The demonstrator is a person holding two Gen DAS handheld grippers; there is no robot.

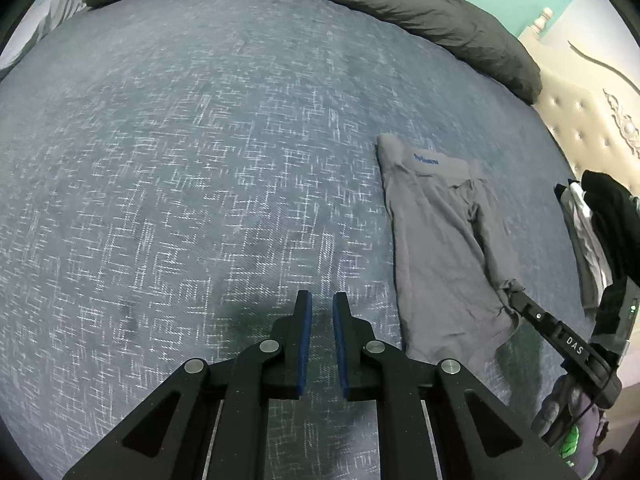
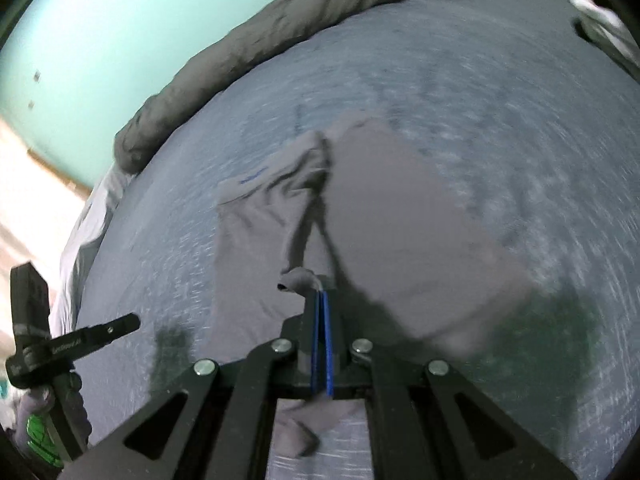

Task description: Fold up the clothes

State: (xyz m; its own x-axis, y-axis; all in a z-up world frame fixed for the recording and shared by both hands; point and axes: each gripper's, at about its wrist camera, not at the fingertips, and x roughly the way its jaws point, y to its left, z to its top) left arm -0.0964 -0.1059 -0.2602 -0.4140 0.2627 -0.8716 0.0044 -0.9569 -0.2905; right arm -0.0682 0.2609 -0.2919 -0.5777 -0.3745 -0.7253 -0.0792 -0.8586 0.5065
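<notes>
A grey garment [image 1: 440,240] with small blue lettering lies partly folded on the blue patterned bed cover [image 1: 180,160], at the right in the left wrist view. My left gripper [image 1: 322,304] is open and empty, over bare cover to the left of the garment. My right gripper [image 2: 321,294] is shut on a bunched edge of the grey garment [image 2: 380,232] and lifts it, with one half laid over the other. The right gripper also shows in the left wrist view [image 1: 516,296], pinching the garment's near corner. The left gripper shows at the far left of the right wrist view [image 2: 120,326].
A dark grey duvet [image 1: 360,4] is rolled along the far edge of the bed. A cream tufted headboard [image 1: 580,112] stands at the right. Dark and pale clothes [image 1: 600,232] are piled at the right edge of the bed. A teal wall [image 2: 100,40] is behind.
</notes>
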